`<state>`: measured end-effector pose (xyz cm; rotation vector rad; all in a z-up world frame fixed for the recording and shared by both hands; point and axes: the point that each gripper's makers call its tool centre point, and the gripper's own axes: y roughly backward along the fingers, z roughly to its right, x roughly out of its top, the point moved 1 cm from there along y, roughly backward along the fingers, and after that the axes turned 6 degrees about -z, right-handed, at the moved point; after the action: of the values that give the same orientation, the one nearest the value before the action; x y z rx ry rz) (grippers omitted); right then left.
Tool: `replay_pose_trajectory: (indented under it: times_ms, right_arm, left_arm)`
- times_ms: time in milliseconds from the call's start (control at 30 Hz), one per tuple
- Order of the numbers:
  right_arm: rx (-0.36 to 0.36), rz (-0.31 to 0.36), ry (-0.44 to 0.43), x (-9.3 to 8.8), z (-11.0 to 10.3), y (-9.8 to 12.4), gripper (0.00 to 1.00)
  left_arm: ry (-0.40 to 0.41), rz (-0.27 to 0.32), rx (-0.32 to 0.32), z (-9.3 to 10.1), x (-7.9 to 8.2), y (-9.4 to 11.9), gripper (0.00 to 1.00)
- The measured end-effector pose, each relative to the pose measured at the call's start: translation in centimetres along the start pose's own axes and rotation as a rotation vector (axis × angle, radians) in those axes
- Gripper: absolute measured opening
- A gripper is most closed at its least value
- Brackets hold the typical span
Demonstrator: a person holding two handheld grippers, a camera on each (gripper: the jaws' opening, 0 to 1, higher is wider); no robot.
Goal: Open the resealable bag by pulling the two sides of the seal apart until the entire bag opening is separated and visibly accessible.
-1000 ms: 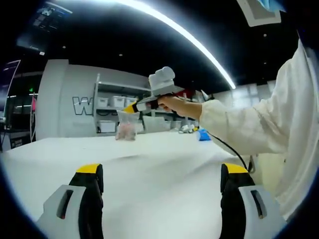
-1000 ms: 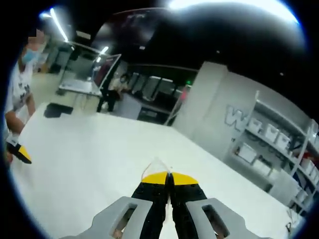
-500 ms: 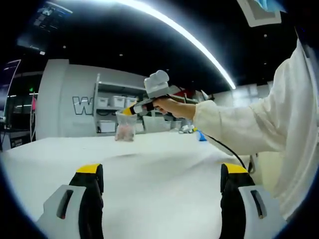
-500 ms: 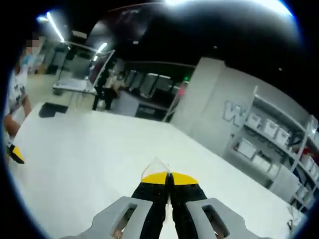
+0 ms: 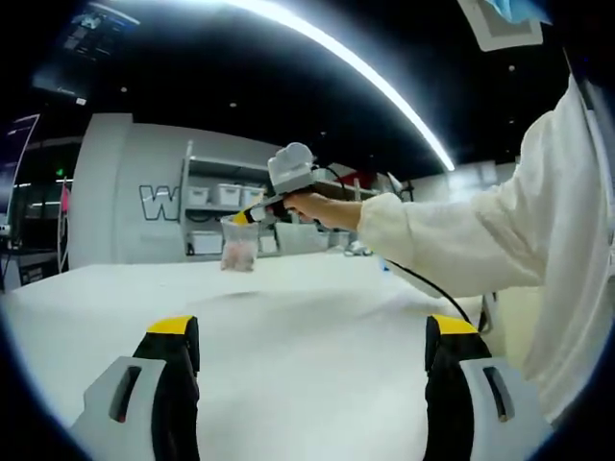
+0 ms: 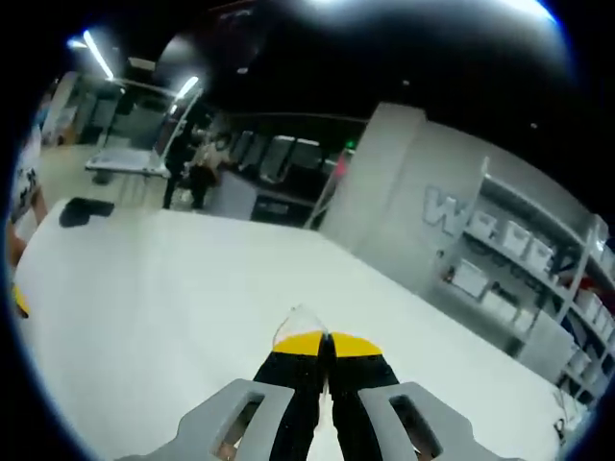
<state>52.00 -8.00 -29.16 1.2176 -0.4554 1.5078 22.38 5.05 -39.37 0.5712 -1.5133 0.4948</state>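
White table (image 5: 307, 317) spreads ahead of your left gripper (image 5: 312, 336), jaws wide, nothing between. Shelf rack (image 5: 216, 206) with white bins against grey wall beyond. Clear bag (image 5: 239, 244) hangs above table, far ahead of left fingers, pinkish contents at bottom. Your right gripper (image 6: 324, 343): jaws closed on bag's top edge, clear plastic poking past tips.
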Motion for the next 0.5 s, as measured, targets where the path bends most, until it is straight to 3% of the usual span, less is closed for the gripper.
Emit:
replay_pose_trajectory:
  times_ms: [500]
  right_arm:
    - [-0.029, -0.033, -0.03, -1.4, 1.2, -1.8, 0.0]
  left_arm:
    - [-0.005, -0.001, 0.002, 0.1, 0.2, 0.1, 0.97]
